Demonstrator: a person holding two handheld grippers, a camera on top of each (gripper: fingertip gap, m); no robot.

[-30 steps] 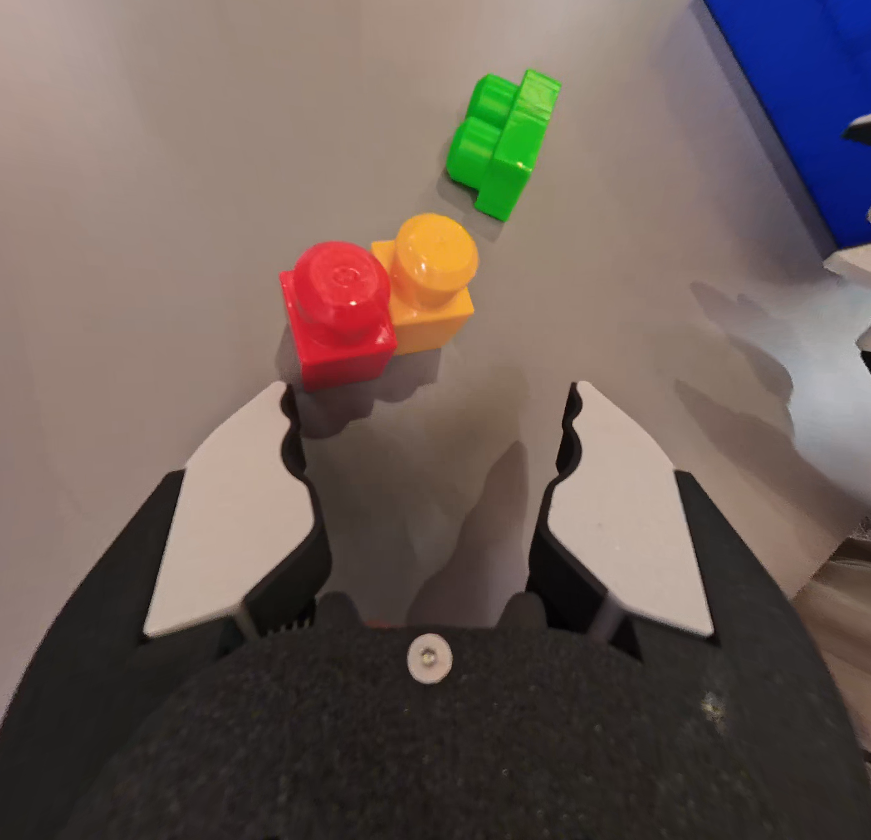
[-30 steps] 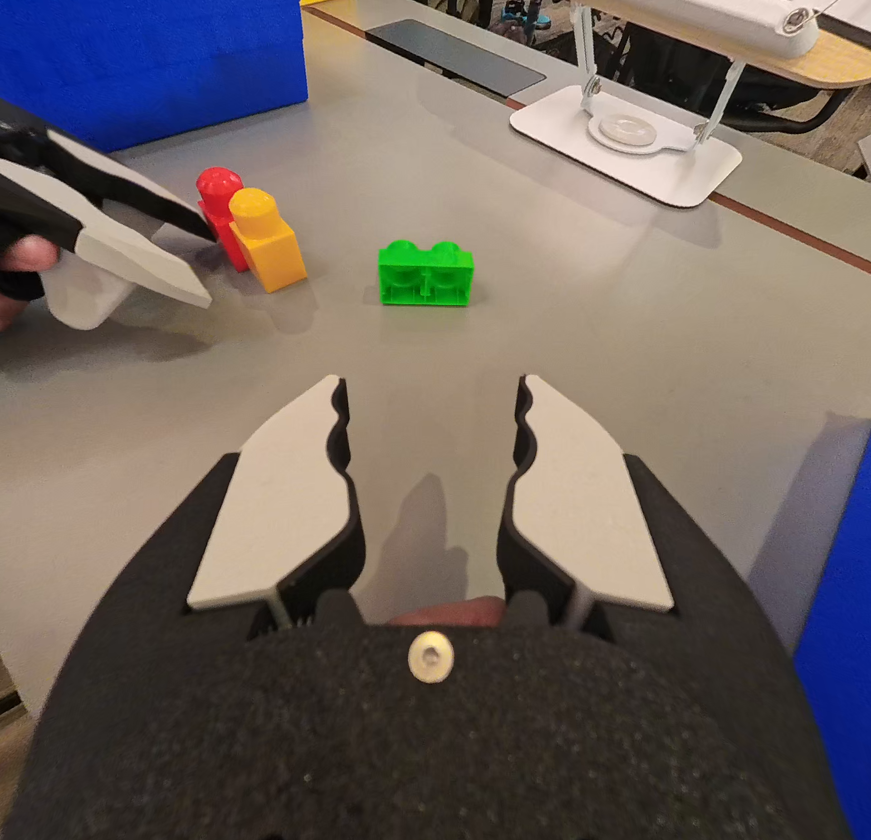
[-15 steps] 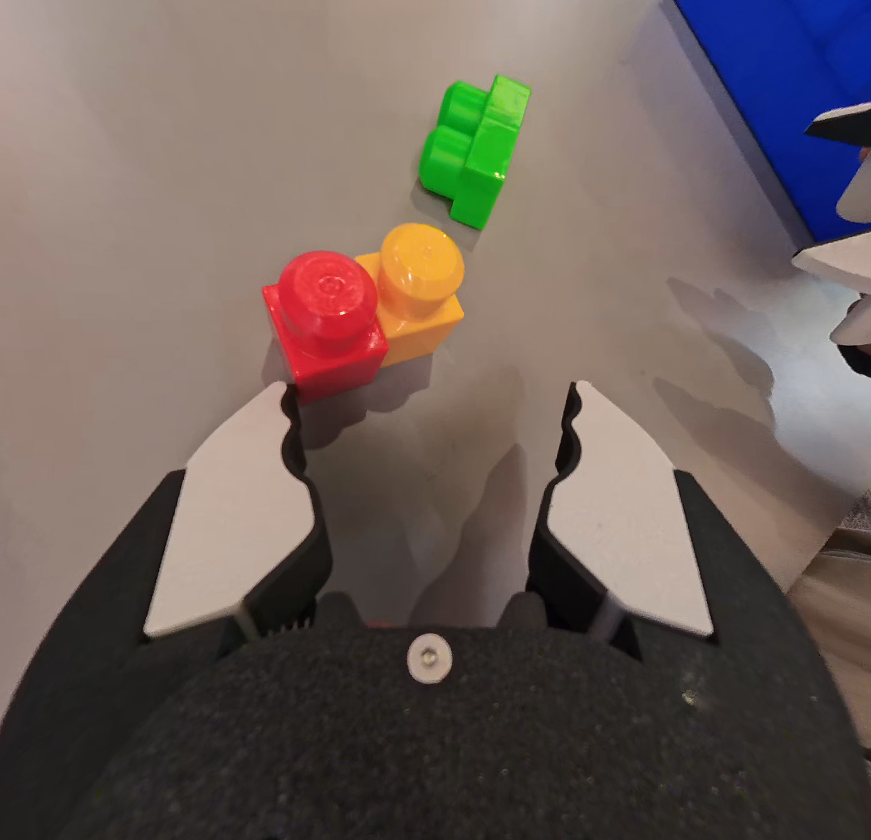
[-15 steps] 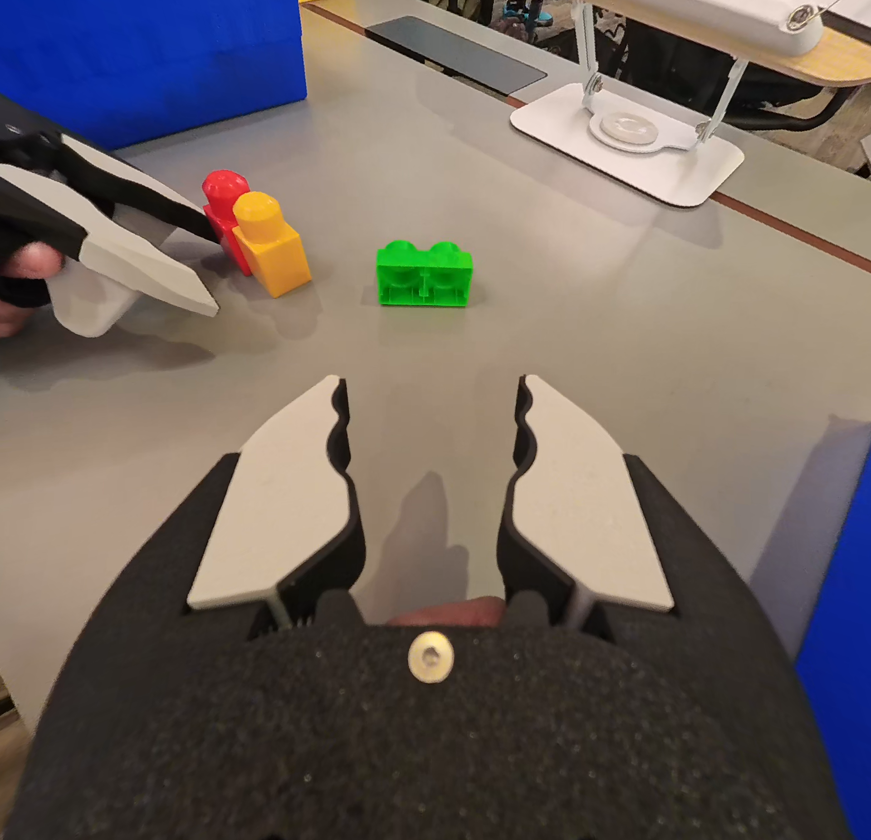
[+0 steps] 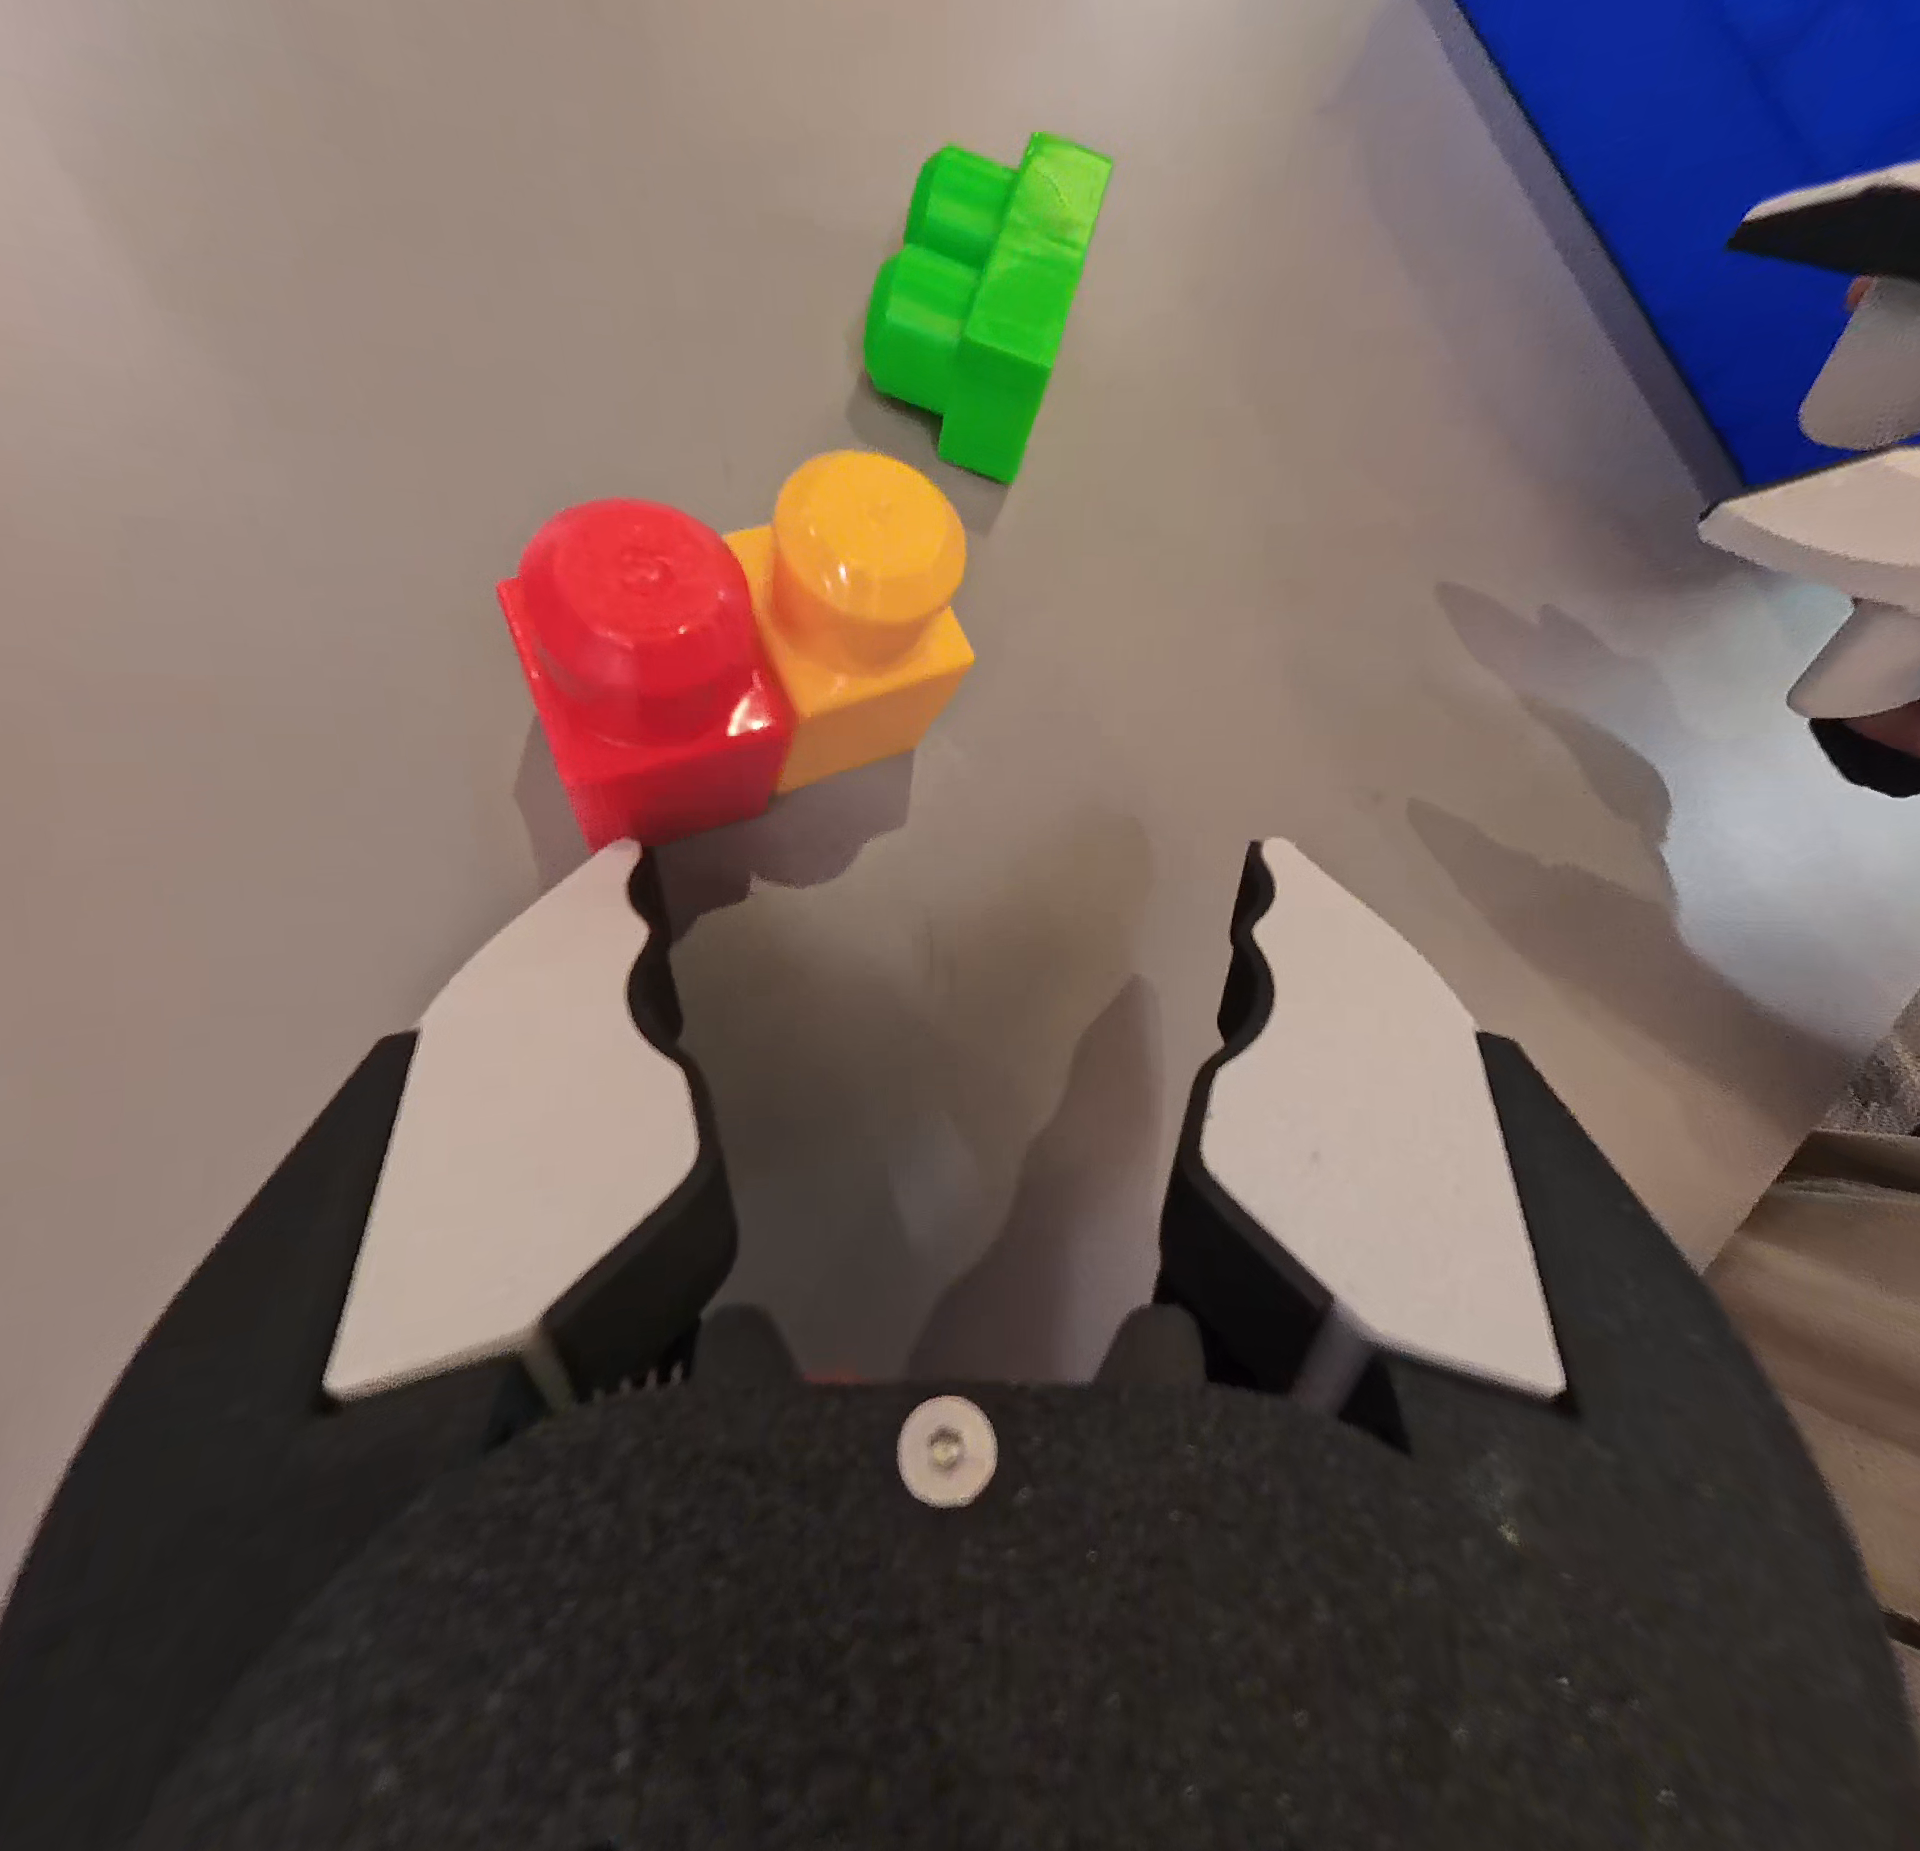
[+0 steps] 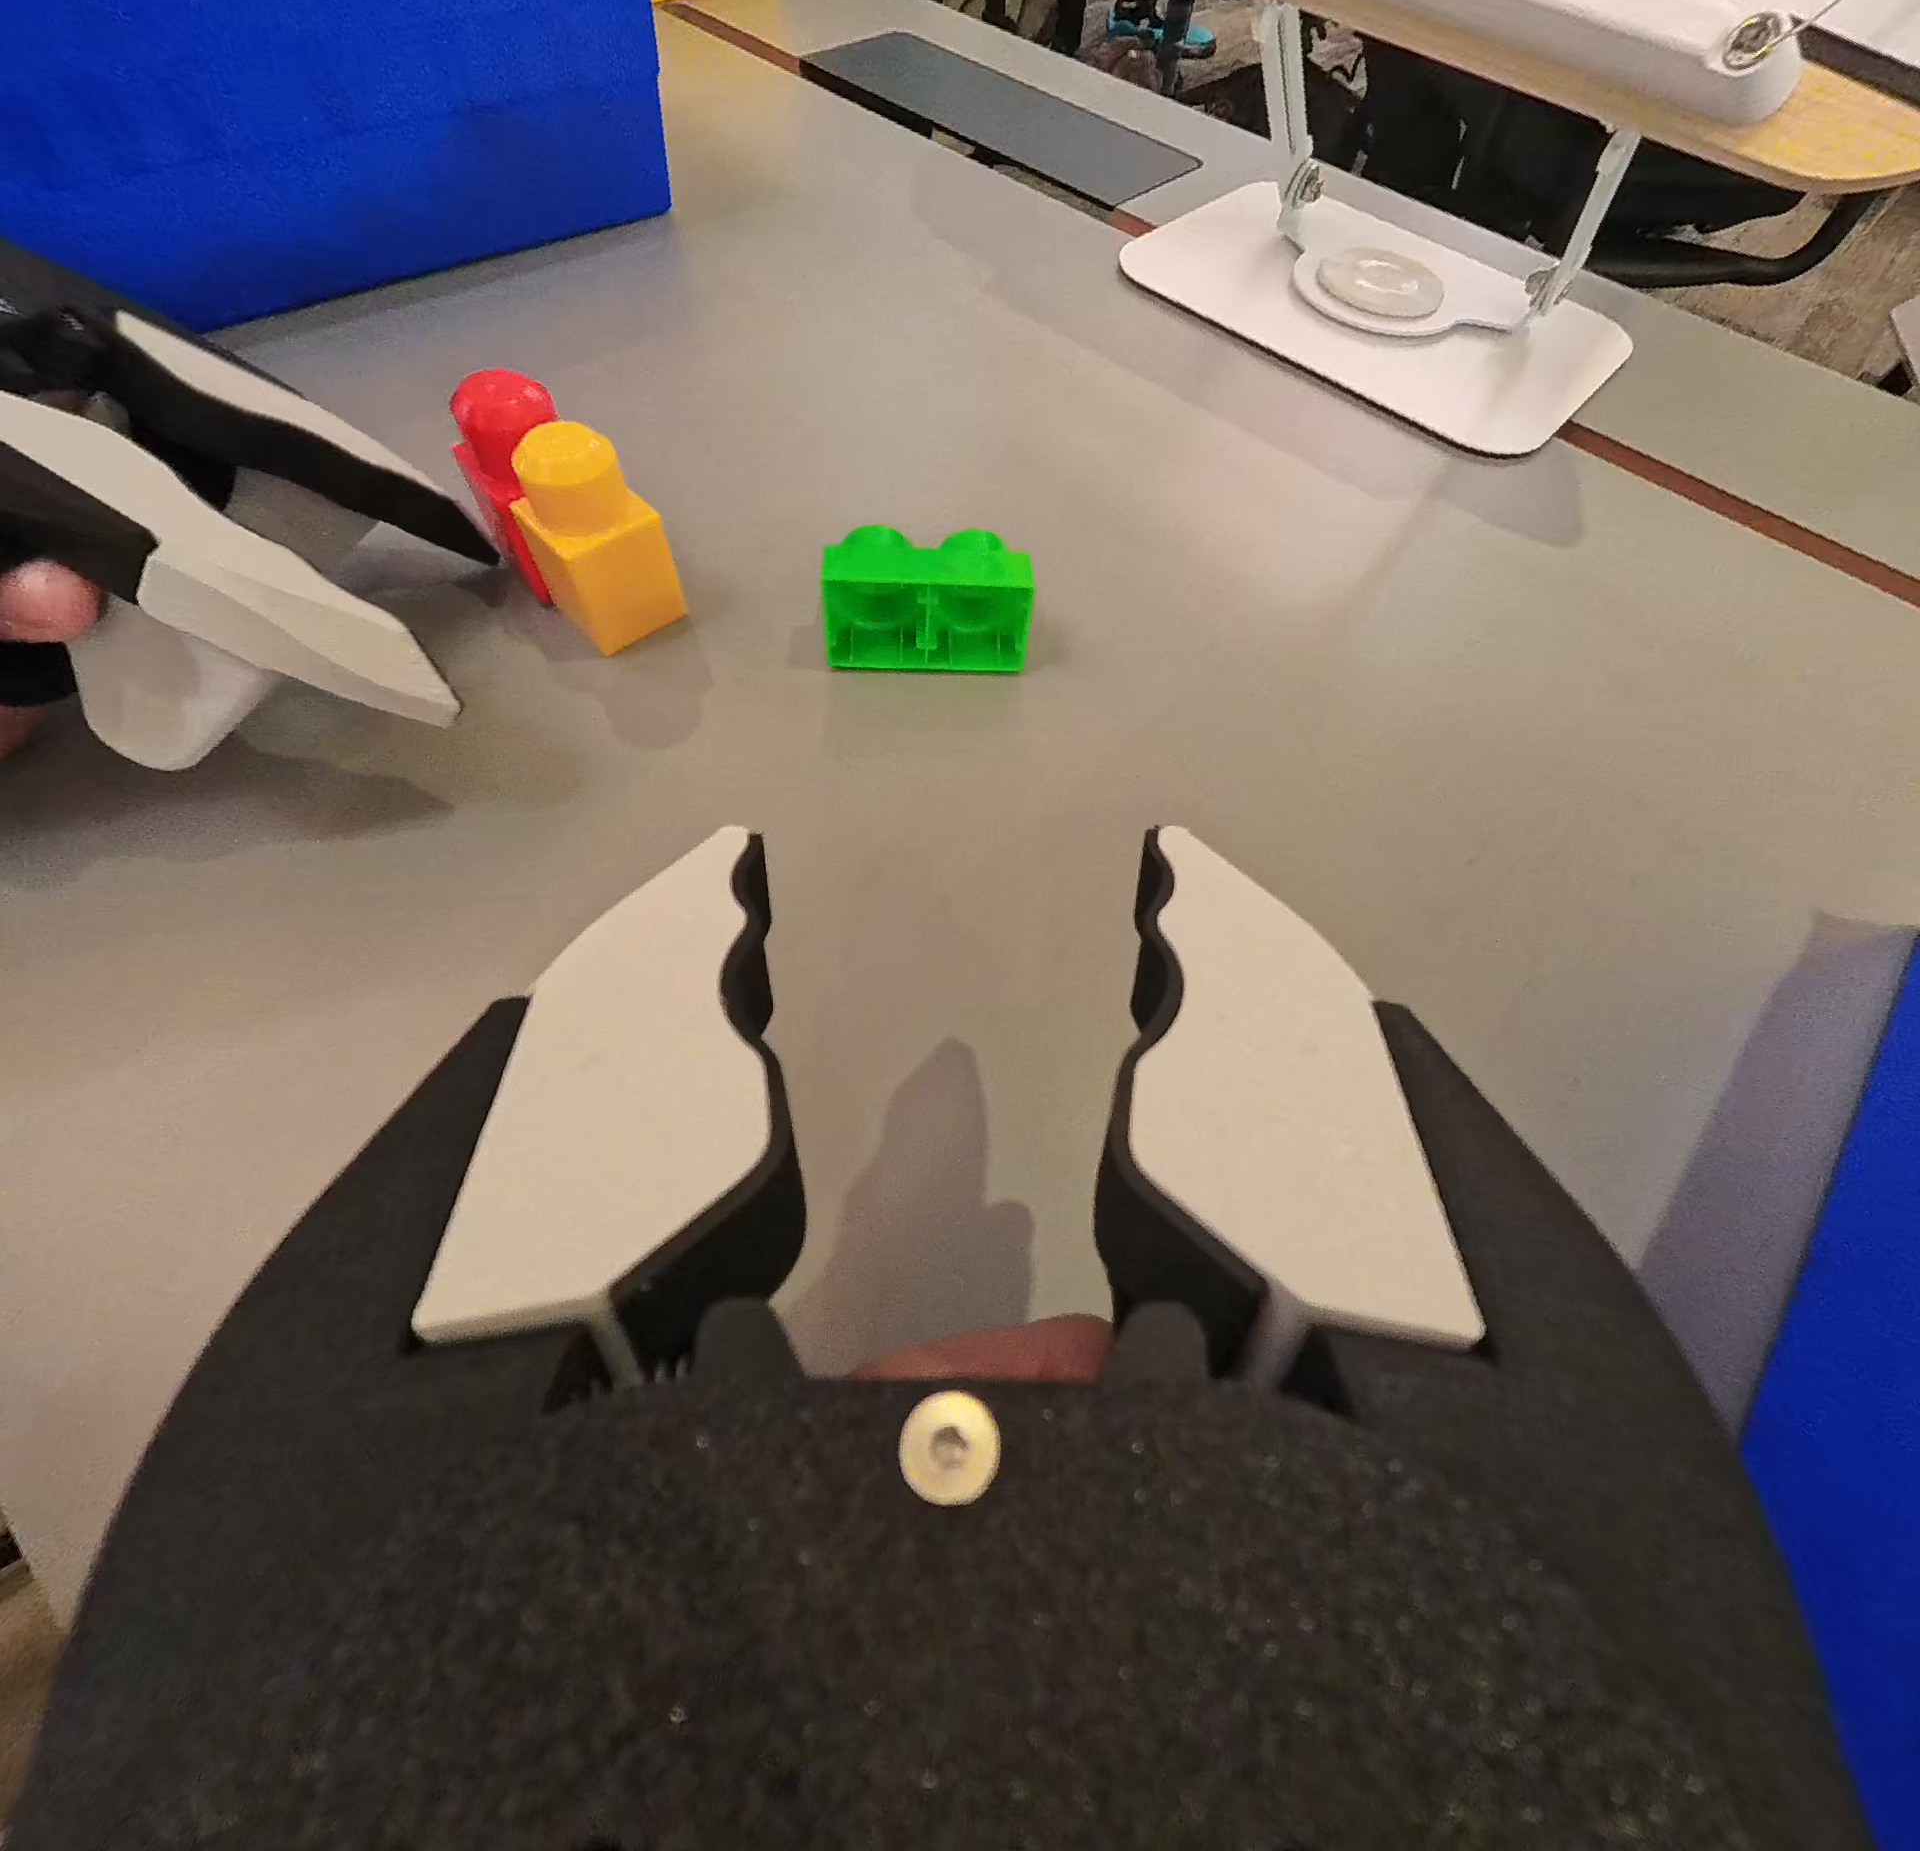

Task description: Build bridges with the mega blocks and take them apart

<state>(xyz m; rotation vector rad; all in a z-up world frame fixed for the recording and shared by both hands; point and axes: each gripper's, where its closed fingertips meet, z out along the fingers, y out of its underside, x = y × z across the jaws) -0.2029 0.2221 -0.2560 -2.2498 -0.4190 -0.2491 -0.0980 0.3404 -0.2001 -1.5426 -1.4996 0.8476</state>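
A red one-stud block (image 5: 649,674) and an orange one-stud block (image 5: 868,606) stand upright, touching side by side, on the grey table (image 5: 260,243). A green two-stud block (image 5: 987,305) lies on its side beyond them. My left gripper (image 5: 940,856) is open and empty, its left fingertip right at the red block's near corner. In the right wrist view the red block (image 6: 494,451), orange block (image 6: 597,544) and green block (image 6: 928,601) show ahead. My right gripper (image 6: 951,840) is open and empty, well short of the green block. The left gripper (image 6: 447,606) shows at left.
A blue bin (image 6: 312,108) stands behind the blocks, another blue bin (image 6: 1849,1386) at my right. A white stand base (image 6: 1371,336) and a dark flat pad (image 6: 997,118) lie at the far side. The table edge (image 5: 1766,1126) runs at the right of the left wrist view.
My left gripper has moved forward toward the red and orange blocks, and its left fingertip now reaches the red block's corner. The right gripper has barely moved. The blocks stay in place.
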